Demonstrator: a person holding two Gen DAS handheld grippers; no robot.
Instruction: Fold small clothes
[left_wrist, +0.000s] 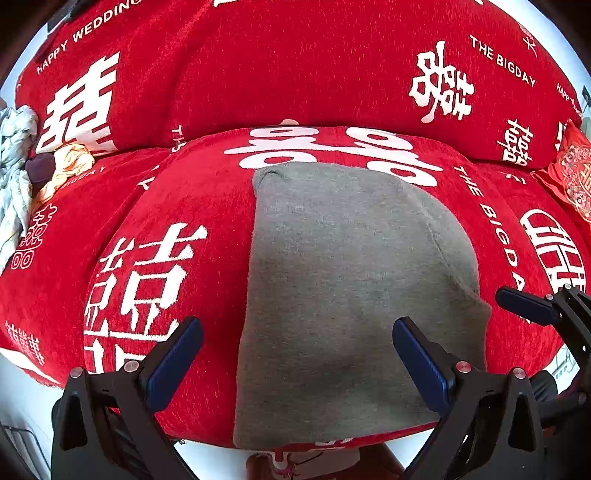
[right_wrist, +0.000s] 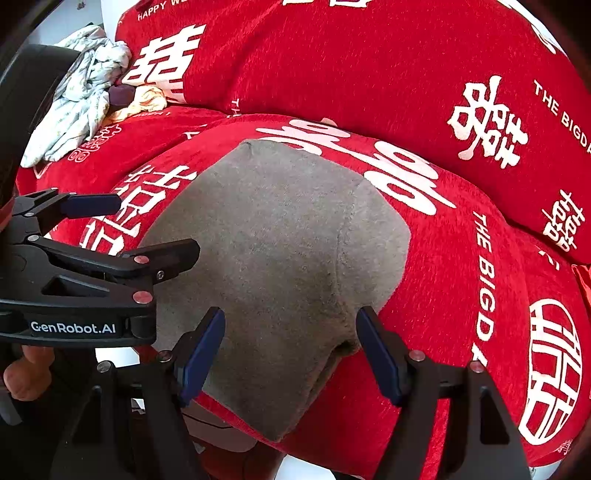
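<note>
On the red seat cushion (left_wrist: 207, 206) lies one grey knit garment (left_wrist: 351, 280), spread flat, its near edge at the cushion's front. Both grippers hang over that near end with jaws spread wide and nothing clasped. The left gripper (left_wrist: 297, 363) has its right finger (left_wrist: 421, 363) over the grey cloth and its left finger over the red cover beside it. The right gripper (right_wrist: 291, 356) straddles the garment's near right corner; whether the pads touch the fabric cannot be told. Two grippers in all, two blue-padded fingers each. The left one's body, seen from the right wrist, reads "GenRobot.AI". A red back cushion (left_wrist: 295, 66) stands behind. White print on the covers reads "HAPPY WEDDING" and "THE BIGDAY", with large double-happiness characters. One heap of crumpled clothes (right_wrist: 85, 92) sits far left.
</note>
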